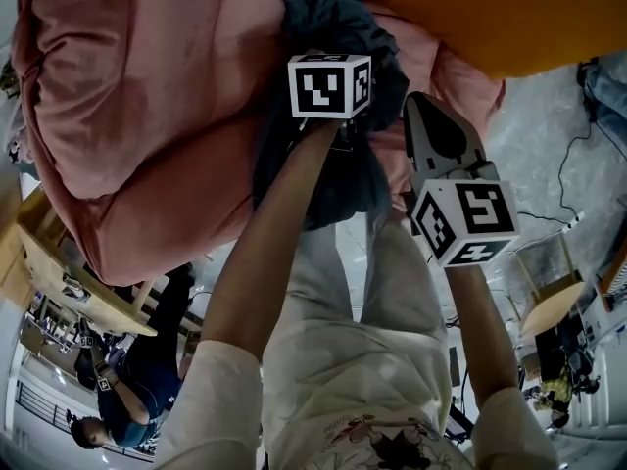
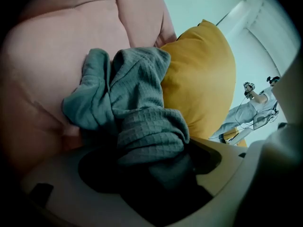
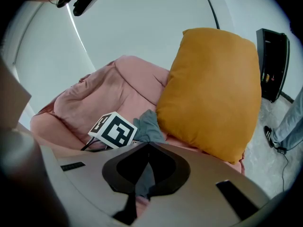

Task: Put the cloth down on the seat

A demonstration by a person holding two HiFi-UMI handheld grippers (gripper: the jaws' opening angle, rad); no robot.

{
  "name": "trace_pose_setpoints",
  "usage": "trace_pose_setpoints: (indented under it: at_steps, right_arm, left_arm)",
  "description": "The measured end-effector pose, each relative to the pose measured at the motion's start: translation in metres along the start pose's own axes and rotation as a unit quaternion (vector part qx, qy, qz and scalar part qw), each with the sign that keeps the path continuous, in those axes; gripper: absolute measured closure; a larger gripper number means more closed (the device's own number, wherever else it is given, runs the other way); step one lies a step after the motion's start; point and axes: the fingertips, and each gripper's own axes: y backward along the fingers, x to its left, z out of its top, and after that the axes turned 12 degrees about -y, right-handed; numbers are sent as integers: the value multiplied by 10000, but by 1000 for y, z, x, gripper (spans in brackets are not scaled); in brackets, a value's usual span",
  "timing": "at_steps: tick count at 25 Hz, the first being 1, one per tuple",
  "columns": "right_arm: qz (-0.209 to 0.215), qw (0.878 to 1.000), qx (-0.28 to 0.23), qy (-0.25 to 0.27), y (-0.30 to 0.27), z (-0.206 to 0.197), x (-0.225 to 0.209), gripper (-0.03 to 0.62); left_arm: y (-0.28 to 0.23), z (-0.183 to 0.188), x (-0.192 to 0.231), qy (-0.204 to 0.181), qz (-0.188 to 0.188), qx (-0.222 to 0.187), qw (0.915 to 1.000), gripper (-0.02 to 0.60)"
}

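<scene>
Cloth (image 2: pixel 137 103) of grey-green waffle weave is seen bunched on the pink beanbag seat (image 3: pixel 109 93), against the mustard cushion (image 3: pixel 213 89). It lies between the widely parted jaws of the left gripper (image 2: pixel 151 171) and is judged released there. The right gripper (image 3: pixel 147 145) is clenched just beside it with nothing clearly gripped, above a pale speckled floor (image 1: pixel 549 155).

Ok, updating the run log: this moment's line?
cloth on pink seat | left gripper jaws open around cloth | right gripper jaws together
</scene>
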Motion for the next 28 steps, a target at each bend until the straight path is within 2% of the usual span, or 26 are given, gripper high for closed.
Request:
trace_pose_setpoints:
  at_steps: [5,10,19,24,28]
  right_arm:
    - [24,10000,4,-44,0,-1,5,576]
    - [72,10000,-28,-48,6,0,12,576]
    - [75,9999,-55,41,20,11,20,576]
    - [98,9998,-79,141,31,19,32,576]
    - [130,9996,-106,219,37,28,39,576]
  left_arm:
    - [3,1,-12,-178,-158,-65,9997,164]
    - [15,5,-17,-117,-271,-162,9994,164]
    - [54,21,-26,-410,-266,-287,9984,164]
    - [80,20,-33,-383,-442,-175,9981,168]
    - [98,22,-39,-573,-411,-158,9974,250]
